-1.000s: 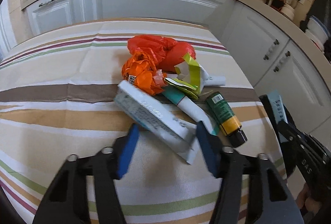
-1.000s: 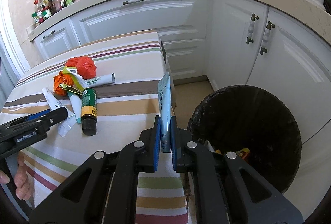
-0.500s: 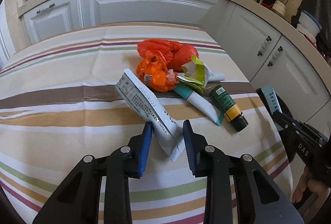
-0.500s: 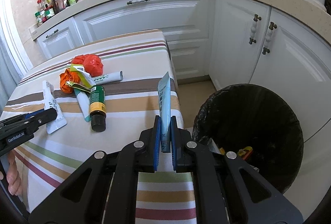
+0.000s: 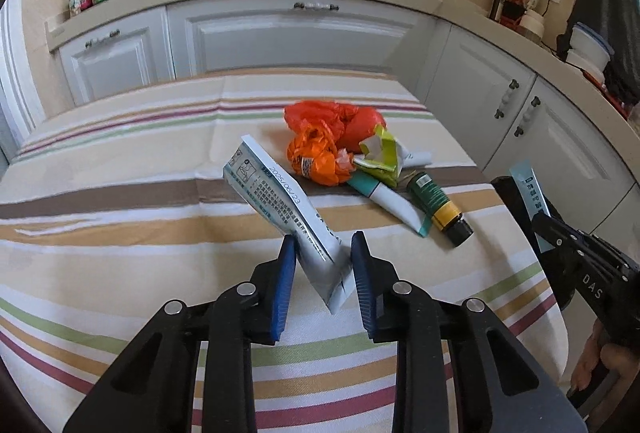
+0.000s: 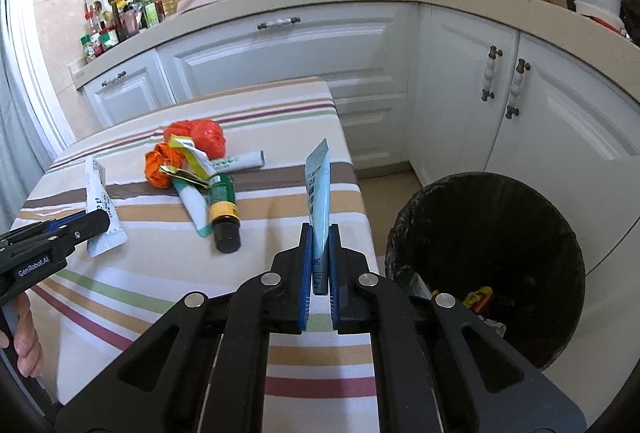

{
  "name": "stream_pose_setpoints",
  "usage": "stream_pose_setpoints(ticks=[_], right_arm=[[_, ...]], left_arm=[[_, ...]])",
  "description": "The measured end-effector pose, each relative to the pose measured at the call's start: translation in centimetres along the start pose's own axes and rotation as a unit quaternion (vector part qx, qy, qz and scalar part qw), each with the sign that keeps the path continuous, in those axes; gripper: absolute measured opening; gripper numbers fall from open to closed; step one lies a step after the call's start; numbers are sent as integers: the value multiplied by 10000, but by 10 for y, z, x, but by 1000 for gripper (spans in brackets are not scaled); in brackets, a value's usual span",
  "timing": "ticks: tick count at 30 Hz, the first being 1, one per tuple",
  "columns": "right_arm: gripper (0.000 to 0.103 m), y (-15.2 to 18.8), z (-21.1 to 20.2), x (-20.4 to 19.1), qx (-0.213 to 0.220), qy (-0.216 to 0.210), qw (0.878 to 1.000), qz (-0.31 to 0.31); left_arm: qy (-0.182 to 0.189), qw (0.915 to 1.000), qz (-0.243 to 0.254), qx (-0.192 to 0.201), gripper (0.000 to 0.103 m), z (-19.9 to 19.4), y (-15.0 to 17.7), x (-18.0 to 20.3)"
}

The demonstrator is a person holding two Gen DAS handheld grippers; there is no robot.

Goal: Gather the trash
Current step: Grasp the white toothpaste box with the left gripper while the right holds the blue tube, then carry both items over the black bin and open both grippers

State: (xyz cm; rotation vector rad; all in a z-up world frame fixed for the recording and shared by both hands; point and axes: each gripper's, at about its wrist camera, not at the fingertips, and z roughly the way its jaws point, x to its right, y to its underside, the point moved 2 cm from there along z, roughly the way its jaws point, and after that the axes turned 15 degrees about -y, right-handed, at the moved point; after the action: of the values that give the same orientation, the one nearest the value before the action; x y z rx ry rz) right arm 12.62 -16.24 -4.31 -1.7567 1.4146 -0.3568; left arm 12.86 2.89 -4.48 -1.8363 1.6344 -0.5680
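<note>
Gripping blue tube [image 6: 318, 193] near table edge [image 6: 362, 201], beside bin [image 6: 486, 265].

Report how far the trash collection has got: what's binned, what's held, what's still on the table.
Done: a few scraps already lie in the black bin.
In hand: the right gripper is shut on a light blue tube; the left gripper is closing on a white tube.
Left on the striped table: red bag, orange wrapper, yellow-green wrapper, teal-white tube, green bottle.
</note>
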Motion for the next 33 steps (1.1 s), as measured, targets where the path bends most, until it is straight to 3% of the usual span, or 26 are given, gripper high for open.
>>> stream_pose_setpoints(ticks=[6,14,33], right_arm=[[7,-1,-17,-5,211,74,9997,-30],[7,-3,-47,10,518,427,9977,83],[7,-2,-112,87,1067,1497,9813,570]], left_arm=[[12,9996,90,274,29,-15,-3,7],[369,9975,243,551,29,-34,-11,32],[1372,9812,828,1076,29,-58,-37,143]])
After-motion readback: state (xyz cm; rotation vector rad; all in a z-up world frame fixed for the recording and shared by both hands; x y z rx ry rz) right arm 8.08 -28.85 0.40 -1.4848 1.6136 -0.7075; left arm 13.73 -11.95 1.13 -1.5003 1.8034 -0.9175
